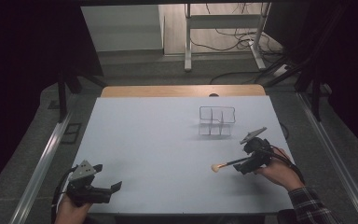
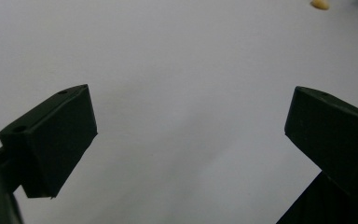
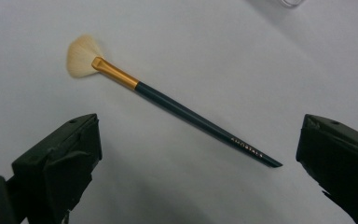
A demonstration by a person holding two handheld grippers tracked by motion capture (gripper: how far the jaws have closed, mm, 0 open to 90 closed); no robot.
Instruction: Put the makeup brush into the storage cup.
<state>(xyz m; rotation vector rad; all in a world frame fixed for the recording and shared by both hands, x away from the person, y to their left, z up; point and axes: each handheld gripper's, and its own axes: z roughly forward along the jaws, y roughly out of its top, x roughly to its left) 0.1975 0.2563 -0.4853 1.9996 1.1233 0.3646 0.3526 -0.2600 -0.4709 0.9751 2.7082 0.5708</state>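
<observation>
Your left tongs [image 1: 116,186]: released, near the bench [image 1: 168,140] front-left corner | your right tongs [image 3: 198,154]: released over the brush [image 3: 168,100] | clear organizer [image 1: 217,121] toward far edge.

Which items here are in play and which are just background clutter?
Likely in play:
- fan brush with pale bristles, gold ferrule and dark handle, lying between the open right gripper jaws
- clear plastic divided organiser

Background:
- open left gripper, idle over bare table
- white-legged stand and floor cables
</observation>
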